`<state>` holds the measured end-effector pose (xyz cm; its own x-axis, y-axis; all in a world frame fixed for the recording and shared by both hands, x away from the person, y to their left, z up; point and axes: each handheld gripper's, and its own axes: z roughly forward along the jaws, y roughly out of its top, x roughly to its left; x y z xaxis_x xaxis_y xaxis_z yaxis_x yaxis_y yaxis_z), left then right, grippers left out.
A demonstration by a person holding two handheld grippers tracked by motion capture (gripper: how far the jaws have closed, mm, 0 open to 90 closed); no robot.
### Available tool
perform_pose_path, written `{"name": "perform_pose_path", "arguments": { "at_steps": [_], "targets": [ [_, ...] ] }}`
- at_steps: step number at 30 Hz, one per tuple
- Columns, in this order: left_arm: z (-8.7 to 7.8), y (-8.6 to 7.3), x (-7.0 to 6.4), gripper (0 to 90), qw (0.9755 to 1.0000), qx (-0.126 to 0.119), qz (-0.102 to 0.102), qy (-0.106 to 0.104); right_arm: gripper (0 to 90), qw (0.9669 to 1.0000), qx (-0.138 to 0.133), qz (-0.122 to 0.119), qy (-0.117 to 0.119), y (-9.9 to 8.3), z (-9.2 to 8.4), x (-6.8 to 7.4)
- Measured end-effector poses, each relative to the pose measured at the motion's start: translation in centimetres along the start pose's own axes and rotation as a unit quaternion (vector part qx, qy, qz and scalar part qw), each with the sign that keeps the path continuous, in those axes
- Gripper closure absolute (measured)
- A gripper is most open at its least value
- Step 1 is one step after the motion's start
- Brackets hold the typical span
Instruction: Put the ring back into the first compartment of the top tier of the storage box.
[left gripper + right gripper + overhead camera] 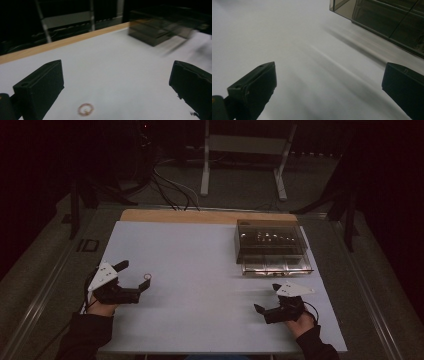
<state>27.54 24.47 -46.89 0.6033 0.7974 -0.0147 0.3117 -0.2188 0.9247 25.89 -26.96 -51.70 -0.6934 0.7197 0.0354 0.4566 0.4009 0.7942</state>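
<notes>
A small thin ring [147, 276] lies on the white tabletop [200, 270] at the left. My left gripper [134, 275] stands open around that spot, and the ring sits close to its nearer fingertip. In the left gripper view the ring [85, 109] lies on the table low between the wide-apart jaws of the left gripper [117, 63], nearer the left one and touching neither. My right gripper [266, 297] is open near the front right of the table, with nothing between its fingers. In its own view the right gripper [330, 65] has only bare tabletop between its jaws.
A smoky transparent box [270, 241] with small items inside stands at the back right, with a clear tray [277, 267] at its front. The box [387, 20] lies ahead and to the right of the right gripper. A wooden strip [200, 216] edges the table's far side.
</notes>
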Motion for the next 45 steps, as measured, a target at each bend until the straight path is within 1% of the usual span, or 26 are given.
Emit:
{"name": "perform_pose_path", "arguments": {
  "at_steps": [1,4,5,10,13,16,17,19,20,22,23,24,25,26,28,29,30,32,34,35,36,38,41,42,43,45],
  "targets": [
    [0.0,0.0,0.0,1.0,1.0000,0.000,0.000,0.000,0.0,1.0000,0.000,0.000,0.000,0.0,0.0,0.0],
    [0.5,-0.1,0.6,1.0,0.9998,0.010,-0.009,0.015,0.0,1.0000,-0.002,0.001,-0.001,0.0,0.0,0.0],
    [0.8,-0.2,0.8,1.0,0.9995,0.018,-0.011,0.024,0.0,1.0000,-0.002,0.001,-0.001,0.0,0.0,0.0],
    [1.8,-0.5,1.6,1.1,0.9980,0.035,-0.021,0.049,0.0,1.0000,0.000,0.001,-0.001,0.0,0.0,0.0],
    [2.3,-0.7,2.0,1.1,0.9969,0.045,-0.033,0.056,0.0,1.0000,-0.001,0.002,0.000,0.0,0.0,0.0],
    [2.9,-0.9,2.4,1.1,0.9961,0.046,-0.042,0.062,0.0,1.0000,0.000,0.002,0.000,0.0,0.0,0.0],
    [3.2,-0.9,2.5,1.1,0.9951,0.050,-0.039,0.076,0.0,1.0000,0.000,0.001,0.001,0.0,0.0,0.0],
    [3.3,-1.0,2.6,1.1,0.9949,0.053,-0.041,0.075,0.0,1.0000,0.000,0.001,0.001,0.0,0.0,0.0],
    [3.5,-1.0,2.8,1.1,0.9946,0.057,-0.048,0.072,0.0,1.0000,0.000,0.001,0.001,0.0,0.0,0.0],
    [3.9,-1.2,3.0,1.1,0.9933,0.077,-0.055,0.067,0.0,1.0000,0.000,0.000,0.001,0.0,0.0,0.0],
    [4.3,-1.3,3.1,1.1,0.9914,0.093,-0.063,0.067,0.0,1.0000,0.000,0.000,0.001,-0.1,0.0,0.0],
    [4.5,-1.4,3.2,1.1,0.9905,0.102,-0.067,0.065,0.0,1.0000,0.000,0.001,0.001,-0.1,0.0,0.0],
    [4.5,-1.4,3.2,1.1,0.9905,0.102,-0.067,0.065,0.0,1.0000,0.000,0.001,0.001,-0.1,0.0,0.0],
    [4.7,-1.4,3.2,1.1,0.9887,0.114,-0.068,0.069,0.0,1.0000,0.000,0.002,0.002,-0.1,0.0,0.0],
    [4.9,-1.6,3.3,1.1,0.9882,0.120,-0.069,0.067,0.0,1.0000,0.000,0.002,0.002,-0.1,0.0,0.0],
    [5.2,-1.8,3.3,3.1,0.9867,0.129,-0.069,0.072,0.0,1.0000,0.000,0.002,0.002,-0.1,0.0,0.0],
    [5.2,-1.8,3.3,7.3,0.9867,0.129,-0.069,0.072,0.0,1.0000,0.000,0.002,0.002,-0.1,0.0,0.0],
    [5.4,-1.9,3.4,8.8,0.9846,0.138,-0.069,0.083,0.0,1.0000,0.000,0.001,0.002,-0.1,0.0,0.0],
    [5.5,-2.0,3.4,16.0,0.9842,0.142,-0.063,0.086,0.0,1.0000,0.000,0.001,0.002,-0.1,0.0,0.0],
    [5.5,-2.1,3.4,16.0,0.9833,0.144,-0.059,0.094,0.0,1.0000,0.000,0.002,0.002,0.0,0.0,0.0],
    [5.6,-2.1,3.4,18.9,0.9834,0.145,-0.060,0.091,0.0,1.0000,0.000,0.001,0.002,-0.1,0.0,0.0],
    [5.7,-2.3,3.6,33.0,0.9831,0.153,-0.060,0.082,0.0,1.0000,0.000,0.001,0.002,-0.1,0.0,0.0],
    [5.9,-2.6,3.7,41.2,0.9818,0.164,-0.056,0.078,0.0,1.0000,0.000,0.001,0.002,0.0,-0.1,0.0],
    [6.0,-2.8,3.7,41.2,0.9819,0.166,-0.051,0.076,0.0,1.0000,0.000,0.001,0.002,0.0,-0.1,0.0],
    [6.1,-3.0,3.7,46.5,0.9815,0.171,-0.047,0.072,0.0,1.0000,0.000,0.002,0.002,-0.1,0.0,0.0],
    [6.2,-3.0,3.7,48.1,0.9809,0.174,-0.046,0.074,0.0,1.0000,0.000,0.002,0.002,-0.1,0.0,0.0]
  ]
}}
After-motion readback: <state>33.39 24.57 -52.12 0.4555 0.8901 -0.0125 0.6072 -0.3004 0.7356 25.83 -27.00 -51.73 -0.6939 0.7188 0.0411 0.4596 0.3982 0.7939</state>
